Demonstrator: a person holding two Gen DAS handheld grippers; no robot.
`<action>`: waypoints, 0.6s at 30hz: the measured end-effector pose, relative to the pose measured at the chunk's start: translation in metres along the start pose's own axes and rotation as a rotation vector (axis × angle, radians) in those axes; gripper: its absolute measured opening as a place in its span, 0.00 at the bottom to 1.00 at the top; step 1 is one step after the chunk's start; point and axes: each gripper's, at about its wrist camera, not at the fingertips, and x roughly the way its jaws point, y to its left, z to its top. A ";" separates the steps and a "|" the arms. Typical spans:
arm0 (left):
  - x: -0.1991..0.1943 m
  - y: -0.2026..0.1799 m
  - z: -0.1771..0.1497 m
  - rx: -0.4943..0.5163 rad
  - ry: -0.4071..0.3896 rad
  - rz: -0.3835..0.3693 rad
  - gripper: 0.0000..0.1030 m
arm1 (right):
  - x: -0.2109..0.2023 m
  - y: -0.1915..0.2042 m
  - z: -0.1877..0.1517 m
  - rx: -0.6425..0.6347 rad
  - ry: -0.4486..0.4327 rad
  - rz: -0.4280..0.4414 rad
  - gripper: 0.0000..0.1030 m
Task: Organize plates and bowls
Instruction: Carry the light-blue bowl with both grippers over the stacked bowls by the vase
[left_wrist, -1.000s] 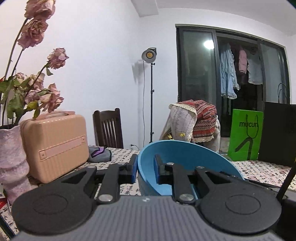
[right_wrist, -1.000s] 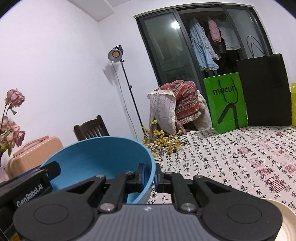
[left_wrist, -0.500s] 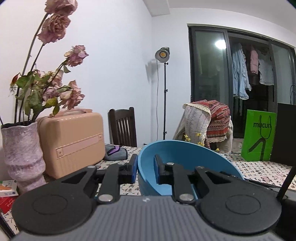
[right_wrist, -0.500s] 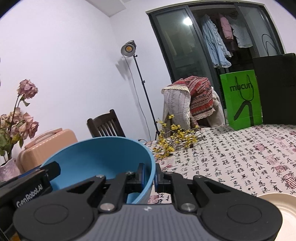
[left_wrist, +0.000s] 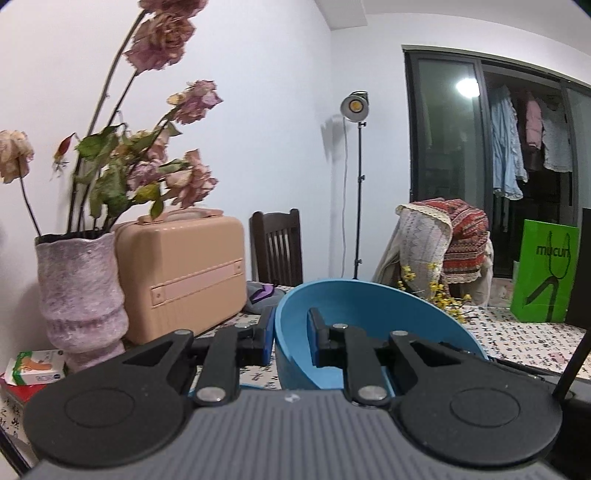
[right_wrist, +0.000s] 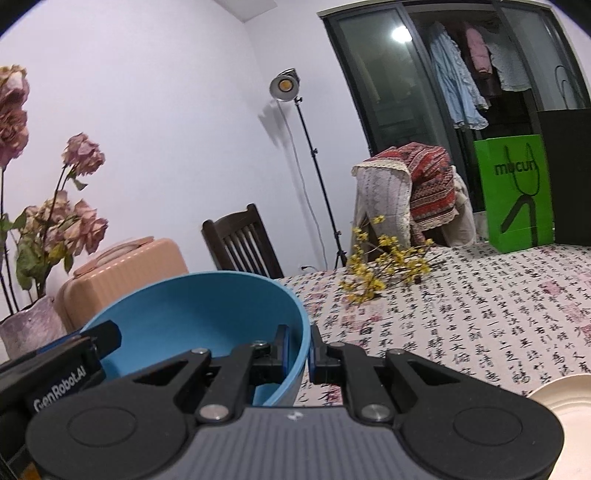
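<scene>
- Blue bowl (left_wrist: 369, 321): held above the table, gripped on two sides of its rim at once. In the left wrist view it fills the lower centre; in the right wrist view (right_wrist: 207, 314) it sits at 9 o'clock of the jaws.
- Left gripper (left_wrist: 291, 339): jaws narrow, clamped on the bowl's left wall, one pad outside and one pad inside the rim.
- Right gripper (right_wrist: 297, 349): jaws narrow, clamped on the bowl's right wall, one pad inside and one outside.
- In the right wrist view the body of the left gripper (right_wrist: 62, 365) shows at 9 o'clock, at the bowl's far rim.
- Table (right_wrist: 480, 314): covered with a cloth printed in black calligraphy, below the bowl.
- Cream plate (right_wrist: 565, 398): lies on the cloth at 4 o'clock in the right wrist view, partly cut off by the frame edge, well apart from the bowl.
- Yellow flower sprigs (right_wrist: 384, 266): lie on the cloth at 1 o'clock beyond the bowl.
- Peach case (left_wrist: 184, 273) and pink vase (left_wrist: 79, 295) of faded roses: stand at 9 to 10 o'clock of the bowl, touching or just beside each other.
- Dark wooden chair (left_wrist: 277, 251): behind the table at 12 o'clock.
- Green bag (left_wrist: 543, 269): upright on the far table edge at 2 o'clock.
</scene>
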 end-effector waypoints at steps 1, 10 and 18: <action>0.000 0.003 0.000 -0.001 0.002 0.006 0.17 | 0.001 0.002 -0.001 -0.002 0.003 0.005 0.10; 0.001 0.028 -0.004 -0.015 0.025 0.064 0.17 | 0.010 0.027 -0.009 -0.026 0.038 0.060 0.10; 0.005 0.045 -0.008 -0.034 0.074 0.093 0.17 | 0.017 0.044 -0.017 -0.053 0.068 0.090 0.10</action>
